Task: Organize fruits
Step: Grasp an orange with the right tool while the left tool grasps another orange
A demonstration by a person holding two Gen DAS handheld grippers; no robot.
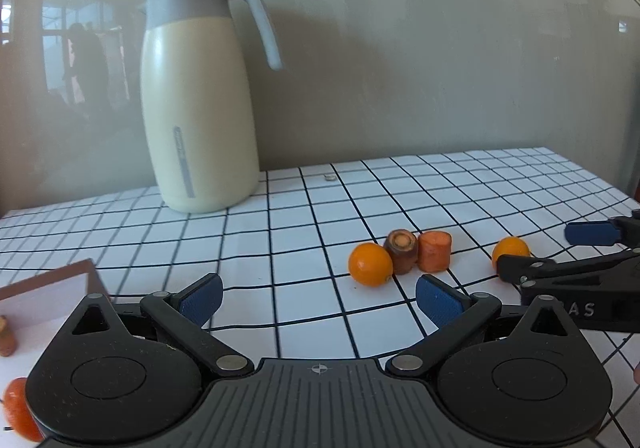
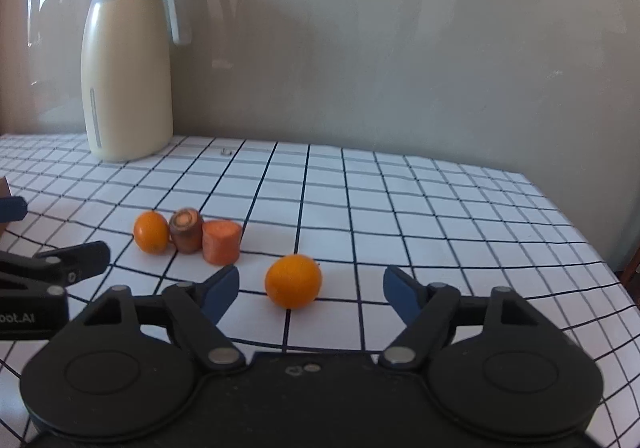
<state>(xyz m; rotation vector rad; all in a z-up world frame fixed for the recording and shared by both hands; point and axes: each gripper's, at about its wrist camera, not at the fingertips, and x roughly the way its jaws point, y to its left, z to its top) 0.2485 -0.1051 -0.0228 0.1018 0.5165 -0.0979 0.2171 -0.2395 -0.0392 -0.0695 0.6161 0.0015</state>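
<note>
A small orange (image 2: 293, 280) lies on the checked tablecloth between the fingers of my right gripper (image 2: 312, 288). The jaws stand open and neither pad touches the fruit. The left wrist view shows the same orange (image 1: 510, 250) partly behind that right gripper (image 1: 534, 250). A second orange (image 1: 370, 264) rests against a dark carrot stub (image 1: 402, 250) and an orange carrot chunk (image 1: 435, 251). My left gripper (image 1: 320, 298) is open and empty, just short of this group. The right wrist view shows the group further left: orange (image 2: 151, 231), stub (image 2: 186, 230), chunk (image 2: 221, 242).
A tall cream thermos jug (image 1: 200, 108) stands at the back left against the wall. A brown-rimmed white box (image 1: 52, 288) sits at the left edge, with a carrot piece (image 1: 6, 336) and a red-orange fruit (image 1: 18, 408) by it. The tablecloth's edge (image 2: 580, 232) falls away on the right.
</note>
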